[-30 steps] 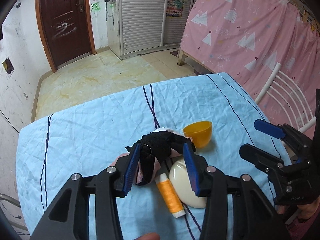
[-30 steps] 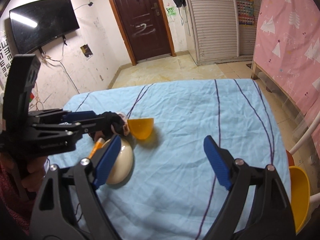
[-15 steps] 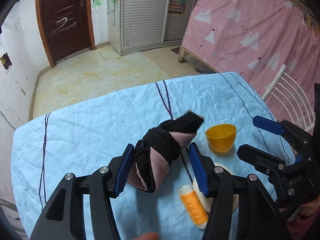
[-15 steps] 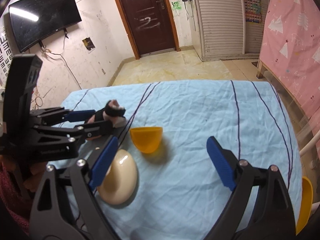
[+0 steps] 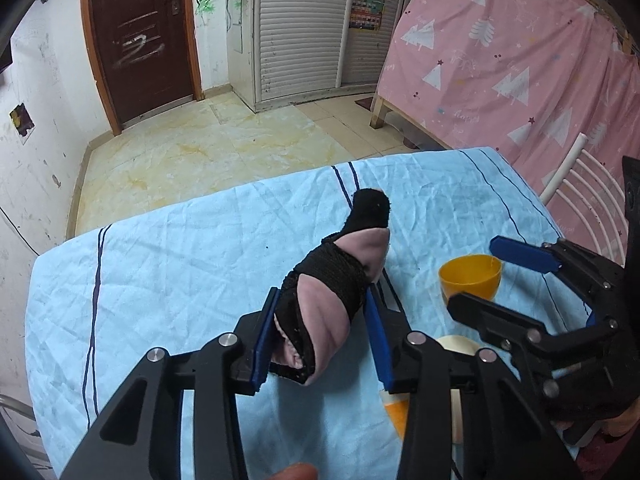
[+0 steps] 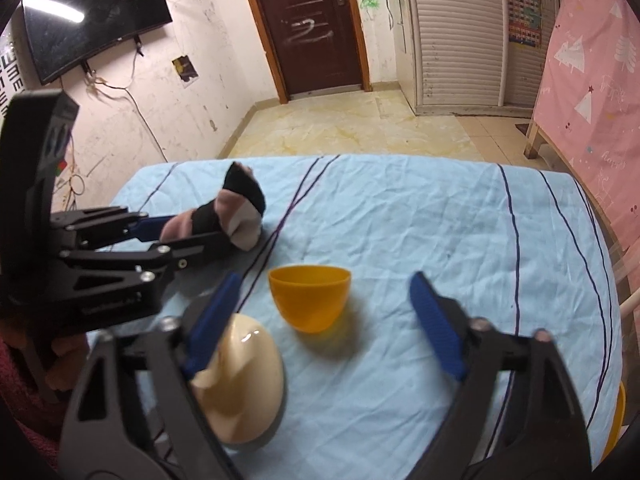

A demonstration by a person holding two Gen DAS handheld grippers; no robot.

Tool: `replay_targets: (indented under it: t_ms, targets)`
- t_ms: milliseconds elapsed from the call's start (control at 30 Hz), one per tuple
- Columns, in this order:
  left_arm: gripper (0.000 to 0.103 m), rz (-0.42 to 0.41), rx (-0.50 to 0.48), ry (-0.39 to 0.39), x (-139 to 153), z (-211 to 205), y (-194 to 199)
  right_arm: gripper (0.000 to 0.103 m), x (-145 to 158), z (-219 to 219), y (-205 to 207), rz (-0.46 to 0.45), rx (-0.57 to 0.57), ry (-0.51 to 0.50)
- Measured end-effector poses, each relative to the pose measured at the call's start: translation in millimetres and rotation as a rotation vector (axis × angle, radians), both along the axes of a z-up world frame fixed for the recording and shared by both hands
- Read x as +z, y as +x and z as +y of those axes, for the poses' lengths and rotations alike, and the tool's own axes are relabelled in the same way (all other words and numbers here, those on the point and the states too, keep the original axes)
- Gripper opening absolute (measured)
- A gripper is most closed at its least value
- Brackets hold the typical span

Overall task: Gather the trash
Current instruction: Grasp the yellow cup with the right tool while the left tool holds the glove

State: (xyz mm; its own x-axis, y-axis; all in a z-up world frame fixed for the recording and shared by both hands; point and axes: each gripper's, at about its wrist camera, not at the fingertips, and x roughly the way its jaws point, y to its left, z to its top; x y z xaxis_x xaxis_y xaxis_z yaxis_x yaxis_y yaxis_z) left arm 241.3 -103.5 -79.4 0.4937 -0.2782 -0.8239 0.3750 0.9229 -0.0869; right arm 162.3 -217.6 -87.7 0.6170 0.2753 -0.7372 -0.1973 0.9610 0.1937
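Observation:
My left gripper [image 5: 322, 336] is shut on a pink and black sock bundle [image 5: 332, 292] and holds it above the blue tablecloth [image 5: 180, 264]. It also shows in the right wrist view [image 6: 236, 216], at the left. My right gripper [image 6: 324, 320] is open and empty, hovering with an orange half-shell cup [image 6: 309, 298] ahead between its fingers; the cup also shows in the left wrist view [image 5: 470, 278]. A cream egg-shaped shell [image 6: 240, 384] lies by the right gripper's left finger. An orange thread spool [image 5: 396, 416] is mostly hidden under my left gripper.
A white chair back [image 5: 588, 200] stands at the table's right edge, with pink curtain [image 5: 500, 60] behind. An orange object [image 6: 614, 420] sits off the table's right side. Tiled floor [image 5: 224, 148] and a brown door [image 6: 312, 24] lie beyond the far edge.
My left gripper closed on the sock bundle and lifted it off the table, moving left and up. The right gripper moved closer toward the orange cup.

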Motion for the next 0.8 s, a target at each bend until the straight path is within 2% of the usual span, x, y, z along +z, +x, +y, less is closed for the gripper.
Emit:
replay_targets:
  t_ms: [100, 167, 233, 400, 800]
  targets:
    - [0.032, -0.001, 0.001, 0.0, 0, 0, 0, 0.062, -2, 3, 2, 0.008, 0.003, -0.001]
    - [0.032, -0.005, 0.002, 0.004, 1, 0, 0, 0.046, -3, 3, 3, 0.014, 0.007, 0.002]
    - [0.032, -0.009, 0.002, 0.006, 1, -1, 0, 0.04, -5, 4, 4, 0.023, 0.016, 0.007]
    - [0.031, -0.014, 0.017, -0.001, 1, 1, -1, 0.04, -3, 7, 1, 0.01, 0.014, 0.005]
    - [0.031, -0.072, 0.046, -0.047, 35, 6, -24, 0.04, 31, -14, -32, -0.073, -0.028, 0.013]
